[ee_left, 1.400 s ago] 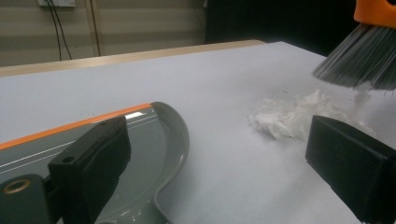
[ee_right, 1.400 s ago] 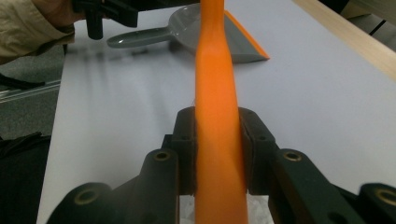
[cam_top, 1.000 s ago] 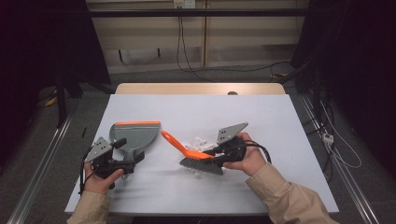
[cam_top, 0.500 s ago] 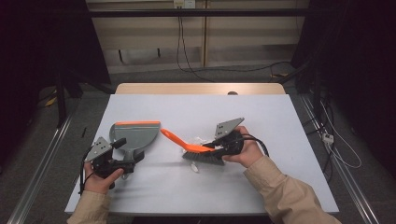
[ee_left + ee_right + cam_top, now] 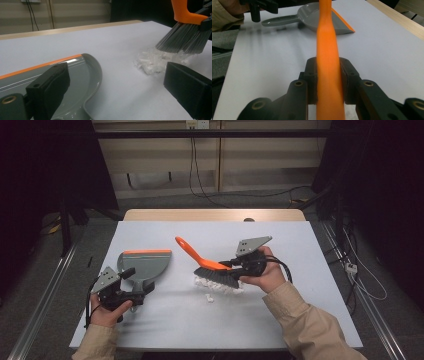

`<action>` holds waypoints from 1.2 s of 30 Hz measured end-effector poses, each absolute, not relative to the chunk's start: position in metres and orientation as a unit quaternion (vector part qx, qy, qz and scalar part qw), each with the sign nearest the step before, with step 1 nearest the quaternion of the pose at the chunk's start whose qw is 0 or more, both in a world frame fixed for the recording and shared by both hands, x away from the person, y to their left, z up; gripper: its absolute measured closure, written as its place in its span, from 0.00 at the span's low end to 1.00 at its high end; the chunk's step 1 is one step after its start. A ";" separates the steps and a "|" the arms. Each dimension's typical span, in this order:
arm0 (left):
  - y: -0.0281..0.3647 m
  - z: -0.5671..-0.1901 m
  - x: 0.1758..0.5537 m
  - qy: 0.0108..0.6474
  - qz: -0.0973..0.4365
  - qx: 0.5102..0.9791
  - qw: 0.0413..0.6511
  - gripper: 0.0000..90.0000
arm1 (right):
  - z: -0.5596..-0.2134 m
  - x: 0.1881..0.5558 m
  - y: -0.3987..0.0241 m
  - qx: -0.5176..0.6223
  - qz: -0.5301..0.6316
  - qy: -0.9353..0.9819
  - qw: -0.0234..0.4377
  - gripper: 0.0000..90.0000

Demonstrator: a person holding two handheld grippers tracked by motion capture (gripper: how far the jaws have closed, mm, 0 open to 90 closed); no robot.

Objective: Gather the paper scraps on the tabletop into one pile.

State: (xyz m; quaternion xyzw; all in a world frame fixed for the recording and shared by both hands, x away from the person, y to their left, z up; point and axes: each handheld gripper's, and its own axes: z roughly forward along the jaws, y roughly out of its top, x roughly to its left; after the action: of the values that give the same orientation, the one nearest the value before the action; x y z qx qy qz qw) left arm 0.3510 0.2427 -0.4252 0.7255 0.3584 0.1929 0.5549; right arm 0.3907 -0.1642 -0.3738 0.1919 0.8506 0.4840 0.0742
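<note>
A grey dustpan (image 5: 147, 262) with an orange lip lies flat at the table's left; it also appears in the left gripper view (image 5: 82, 72) and the right gripper view (image 5: 317, 17). My left gripper (image 5: 137, 282) (image 5: 116, 75) is open at the pan's handle end, jaws wide and not pressing on it. My right gripper (image 5: 232, 266) (image 5: 329, 72) is shut on the orange handle (image 5: 327, 37) of a brush (image 5: 217, 277). Its grey bristles (image 5: 182, 42) hang just above a small pile of white scraps (image 5: 217, 287) (image 5: 152, 62).
The white table (image 5: 300, 245) has a wooden strip (image 5: 210, 215) along its far edge. Metal rails run on the floor at both sides, and cables (image 5: 360, 285) lie on the floor to the right. Dark surroundings ring the table.
My right gripper has lifted the brush and drawn it a little toward the far side, so the bristles are off the table and the white scraps show beneath. The left gripper stayed put.
</note>
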 end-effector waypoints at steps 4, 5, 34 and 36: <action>0.243 -0.425 0.351 0.358 0.193 0.727 0.554 0.07 | -0.377 0.383 -0.153 0.188 0.486 0.851 0.061 0.80; 0.243 -0.425 0.351 0.358 0.193 0.727 0.554 0.07 | -0.380 0.381 -0.150 0.185 0.487 0.852 0.055 0.80; 0.245 -0.424 0.352 0.357 0.195 0.725 0.555 0.07 | -0.390 0.403 -0.140 0.203 0.473 0.855 0.057 0.80; 0.245 -0.424 0.351 0.358 0.195 0.725 0.556 0.07 | -0.384 0.404 -0.144 0.209 0.482 0.849 0.062 0.80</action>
State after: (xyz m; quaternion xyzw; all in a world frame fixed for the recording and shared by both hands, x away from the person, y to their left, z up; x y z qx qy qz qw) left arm 0.3513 0.2446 -0.4240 0.7246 0.3576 0.1952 0.5559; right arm 0.4037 -0.1438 -0.3840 0.2090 0.8485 0.4822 0.0623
